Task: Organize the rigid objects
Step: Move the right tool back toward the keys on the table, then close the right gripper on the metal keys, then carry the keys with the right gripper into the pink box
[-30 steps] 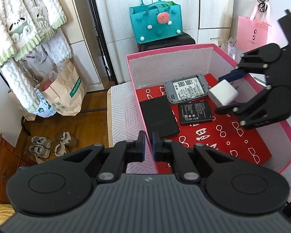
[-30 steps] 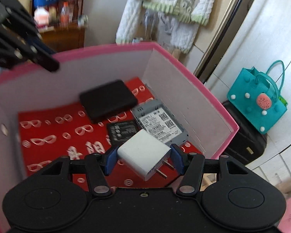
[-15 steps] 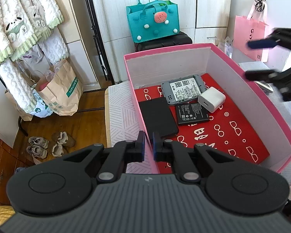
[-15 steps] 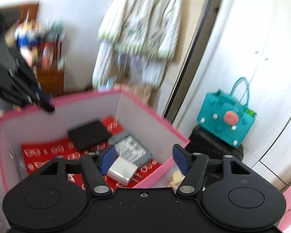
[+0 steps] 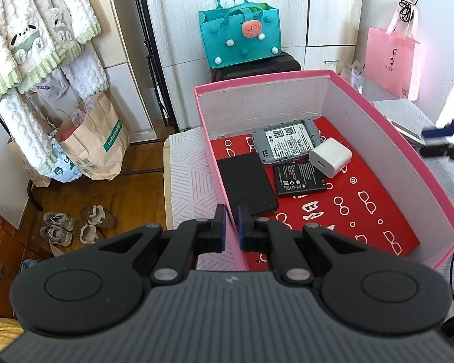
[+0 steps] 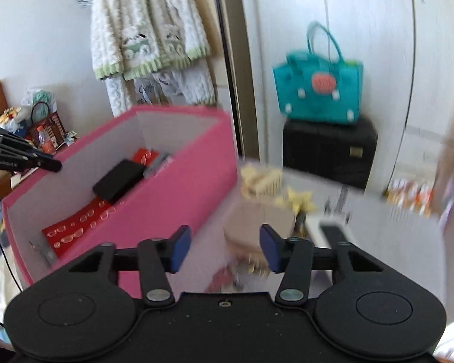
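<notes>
White cupboards stand behind the pink box (image 5: 387,139), where the white charger (image 5: 330,157) lies on the battery (image 5: 299,180). Its wall is pinched by the left claw (image 5: 232,227). The right claw (image 6: 224,249), jaws just narrowed and empty, should be steadied over the blurred clutter before closing.

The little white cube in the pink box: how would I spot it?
Look inside the open pink cardboard box with the red patterned floor. The white plastic charger cube lies there between a grey device and a flat black battery; it is the only white, blocky item.
</notes>
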### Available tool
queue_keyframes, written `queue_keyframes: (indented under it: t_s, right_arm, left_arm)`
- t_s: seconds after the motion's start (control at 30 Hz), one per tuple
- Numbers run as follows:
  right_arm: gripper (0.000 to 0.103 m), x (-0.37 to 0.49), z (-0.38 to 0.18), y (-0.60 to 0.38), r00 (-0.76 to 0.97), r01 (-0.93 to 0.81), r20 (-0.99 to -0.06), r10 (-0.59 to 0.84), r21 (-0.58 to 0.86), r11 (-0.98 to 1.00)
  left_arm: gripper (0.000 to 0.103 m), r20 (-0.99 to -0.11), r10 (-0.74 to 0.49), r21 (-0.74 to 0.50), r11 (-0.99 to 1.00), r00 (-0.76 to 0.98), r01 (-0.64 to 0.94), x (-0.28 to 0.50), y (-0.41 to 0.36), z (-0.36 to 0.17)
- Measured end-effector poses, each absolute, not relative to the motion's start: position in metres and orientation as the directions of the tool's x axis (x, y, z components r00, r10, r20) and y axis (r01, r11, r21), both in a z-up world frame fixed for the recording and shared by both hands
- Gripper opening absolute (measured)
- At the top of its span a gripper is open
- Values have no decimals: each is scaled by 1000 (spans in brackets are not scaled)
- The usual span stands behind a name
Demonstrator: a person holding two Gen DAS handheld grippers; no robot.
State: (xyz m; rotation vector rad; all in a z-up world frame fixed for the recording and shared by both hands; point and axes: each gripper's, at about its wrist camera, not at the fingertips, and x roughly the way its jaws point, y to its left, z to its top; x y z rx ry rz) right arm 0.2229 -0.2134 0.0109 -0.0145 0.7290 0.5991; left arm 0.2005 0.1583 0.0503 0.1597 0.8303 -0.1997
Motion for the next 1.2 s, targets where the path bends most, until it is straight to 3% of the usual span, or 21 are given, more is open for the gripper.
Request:
queue_keyframes:
  t_s: [0.1, 0.27, 0.4, 0.47, 0.7, 0.77, 0.83, 1.0, 1.2]
  right_arm:
    - [33, 223, -18, -214, 552, -503, -655, 516, 233, 833]
    - [28, 221, -45, -212, 557, -492, -674, 486, 203, 846]
    - [10, 223, -48, -211, 569, -505, -660, 491, 191, 842]
    - [8, 221, -44, -208, 574, -526, -651, 496, 171, 833]
    - [13, 226, -45, -203, 572, -531, -653, 496, 166, 831]
    - [5, 226, -44, -202, 576, -529, -647, 499, 170, 831]
    - [5, 223, -38, -204, 582, -533, -623, 524, 194, 823]
    - [5, 220, -10, -210, 580, -521, -575, 577, 281, 806]
    - [5, 212, 40, -204, 607, -559, -509, 610, 272, 783]
  left_arm:
    - [7, -744, -110, 67, 969, 659, 237, 200, 159, 50]
    - [7, -747, -104, 77, 968, 656, 240, 201, 159, 51]
    - [7, -747, -103, 77, 968, 657, 239, 201, 159, 51]
    - [7, -748, -106, 72, 969, 656, 238, 201, 159, 52]
    - [7, -747, -107, 69, 969, 656, 237, 201, 160, 51]
    - [7, -748, -109, 66, 969, 655, 237, 201, 161, 51]
    - [7, -748, -108, 70, 969, 655, 239, 201, 160, 51]
    - [7, -748, -108, 70, 968, 655, 240, 201, 159, 51]
    - [7, -745, -118, 60, 969, 657, 242, 201, 159, 50]
